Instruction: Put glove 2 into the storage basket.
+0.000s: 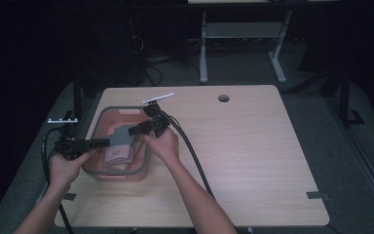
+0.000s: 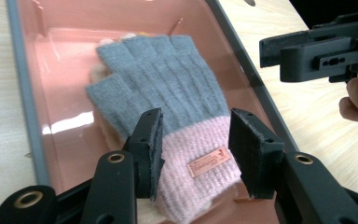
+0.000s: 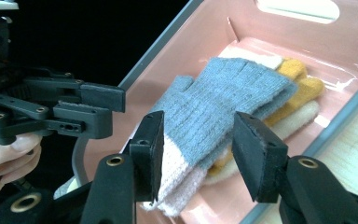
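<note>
A grey fingerless glove (image 2: pixel 168 79) with a pink cuff lies on top of a small pile in a pink basin (image 2: pixel 65 60) with a grey rim. Under it are a yellow glove (image 3: pixel 303 81) and a cream one. My left gripper (image 2: pixel 195 149) is open, its jaws standing either side of the pink cuff without pinching it. My right gripper (image 3: pixel 198 149) is also open, hovering over the grey glove (image 3: pixel 223 93) from the basin's other side. In the high view the left gripper (image 1: pixel 108 141) and right gripper (image 1: pixel 132 130) face each other over the basin (image 1: pixel 119 173).
The basin sits at the left end of a light wooden table (image 1: pixel 253 146), near its left edge. A round cable hole (image 1: pixel 223 98) is at the back. The right gripper's black cable (image 1: pixel 195 156) trails across the table toward the front.
</note>
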`<action>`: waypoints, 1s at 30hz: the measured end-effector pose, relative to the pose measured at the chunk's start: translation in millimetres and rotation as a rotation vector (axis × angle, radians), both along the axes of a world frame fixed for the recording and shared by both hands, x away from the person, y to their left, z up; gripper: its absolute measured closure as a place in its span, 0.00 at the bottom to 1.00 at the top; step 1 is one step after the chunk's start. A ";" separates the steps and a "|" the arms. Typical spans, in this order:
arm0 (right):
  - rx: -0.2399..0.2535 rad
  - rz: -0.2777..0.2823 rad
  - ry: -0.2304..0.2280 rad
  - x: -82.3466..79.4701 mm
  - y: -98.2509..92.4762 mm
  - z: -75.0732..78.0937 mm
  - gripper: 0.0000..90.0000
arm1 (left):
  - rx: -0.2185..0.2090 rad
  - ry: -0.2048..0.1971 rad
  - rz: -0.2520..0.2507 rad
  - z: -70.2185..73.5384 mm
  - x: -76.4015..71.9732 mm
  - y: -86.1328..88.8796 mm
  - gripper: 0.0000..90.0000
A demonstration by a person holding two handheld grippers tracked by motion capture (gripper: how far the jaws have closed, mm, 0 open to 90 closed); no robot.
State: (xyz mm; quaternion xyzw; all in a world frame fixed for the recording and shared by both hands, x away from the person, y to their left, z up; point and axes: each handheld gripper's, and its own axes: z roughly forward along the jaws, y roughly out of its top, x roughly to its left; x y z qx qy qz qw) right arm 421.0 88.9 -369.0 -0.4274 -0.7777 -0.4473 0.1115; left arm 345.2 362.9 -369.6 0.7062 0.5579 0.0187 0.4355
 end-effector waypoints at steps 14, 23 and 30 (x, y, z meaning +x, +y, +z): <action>0.055 -0.012 0.004 -1.5 -27.4 10.3 0.52 | -0.026 -0.026 -0.023 9.4 4.2 -15.1 0.54; 0.057 -0.029 0.008 -2.4 -44.9 9.0 0.45 | -0.033 -0.028 -0.053 11.3 5.3 -28.6 0.51; 0.063 -0.036 0.004 -4.1 -51.6 12.5 0.44 | -0.045 -0.037 -0.059 14.3 6.7 -33.7 0.49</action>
